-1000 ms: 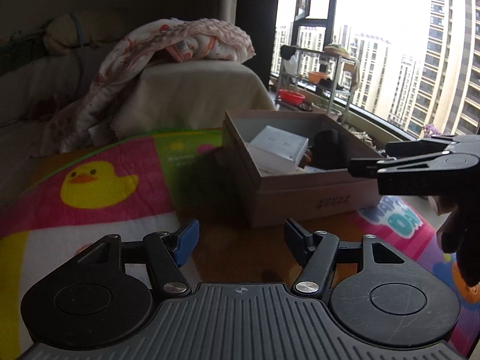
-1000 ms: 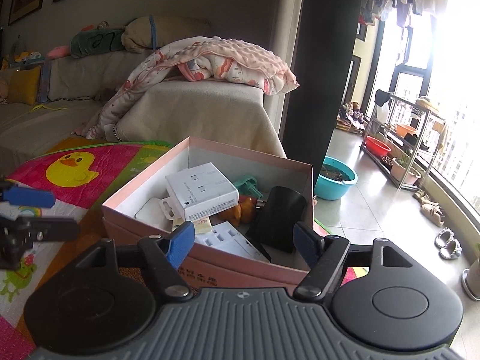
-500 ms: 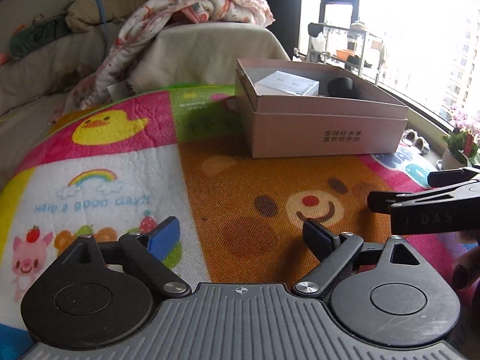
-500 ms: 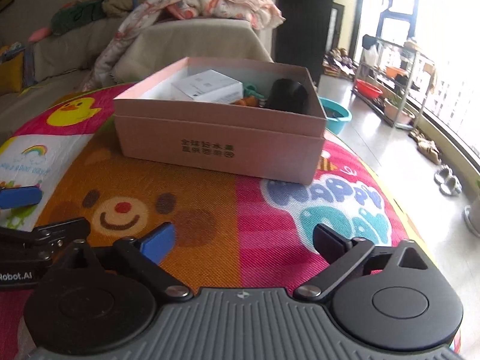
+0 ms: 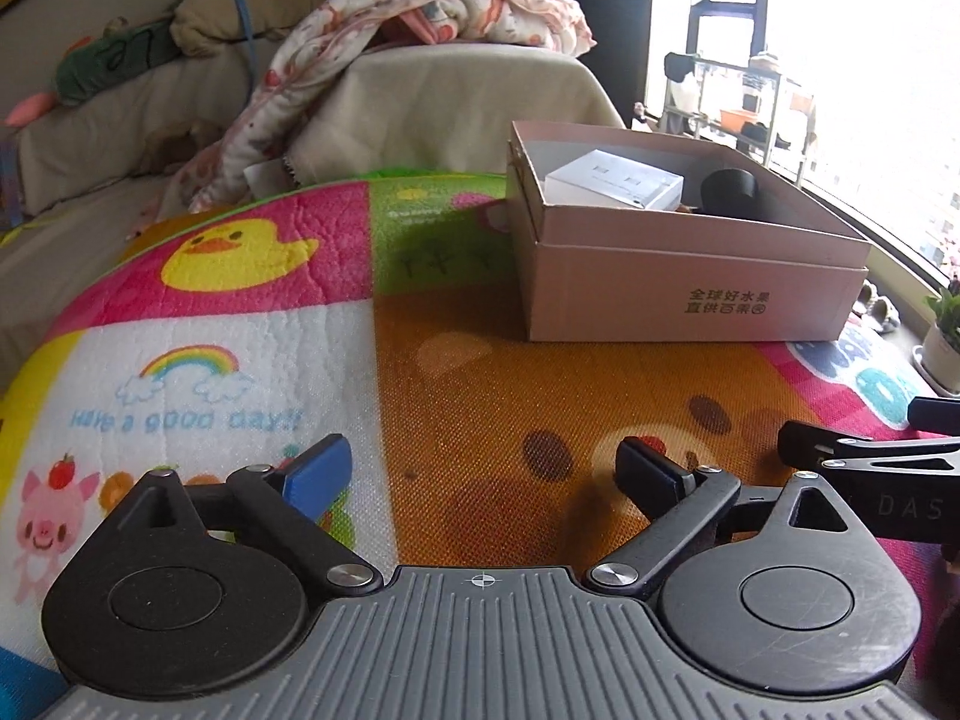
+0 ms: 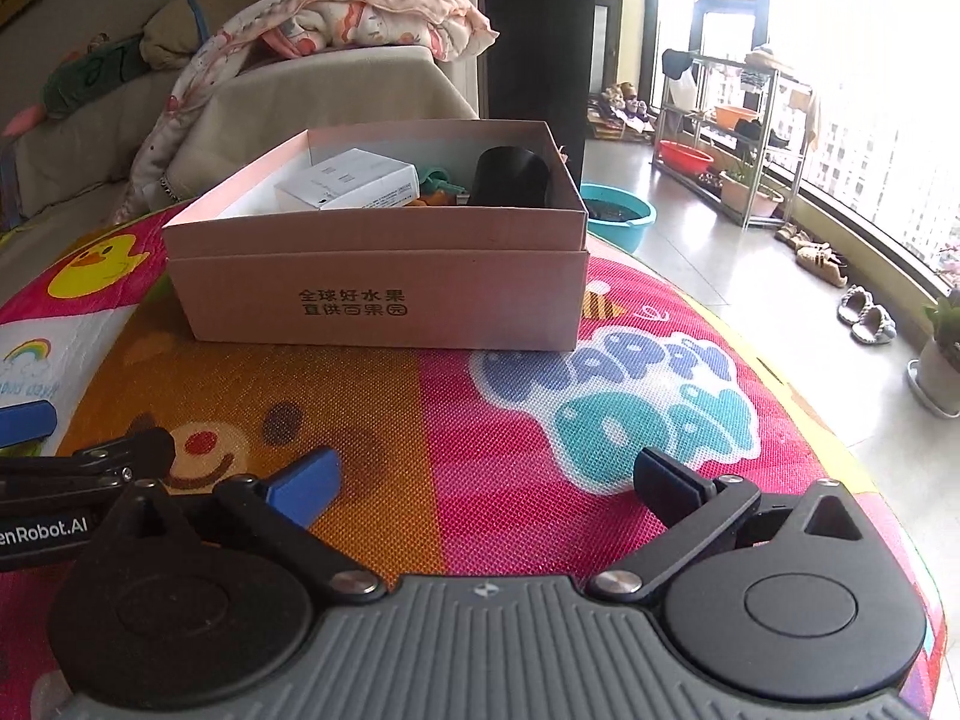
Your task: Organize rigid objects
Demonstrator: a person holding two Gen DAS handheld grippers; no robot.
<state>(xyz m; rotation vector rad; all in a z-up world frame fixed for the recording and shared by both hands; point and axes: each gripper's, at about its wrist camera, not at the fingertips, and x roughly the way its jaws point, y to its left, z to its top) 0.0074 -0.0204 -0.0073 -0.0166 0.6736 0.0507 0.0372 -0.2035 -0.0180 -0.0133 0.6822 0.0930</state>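
- Cardboard box [image 6: 384,276], pink and lidless, sits on the far part of a colourful play mat [image 6: 480,420] that covers the worktop; dark Chinese characters are printed on its near wall.
- Inside the box lie a white carton [image 6: 351,180], a black cylinder [image 6: 510,177] leaning at the right end, and small teal and orange pieces [image 6: 441,186] between the two, too small to identify.
- The left claw [image 5: 480,471] is spread wide with nothing between its fingers, low over the orange bear-face panel of the mat, well short of the box.
- The right claw [image 6: 483,480] is likewise spread wide and empty, over the seam between the orange and pink panels, with the box ahead of it.
- The two claws are side by side: each shows at the edge of the other's wrist view.
- Behind the mat stands a cloth-covered sofa [image 5: 456,114] with a patterned blanket [image 5: 420,12] heaped on its arm.
- To the right, a metal rack [image 6: 738,132] stands by the window, and a teal basin [image 6: 618,216] rests on the tiled floor.
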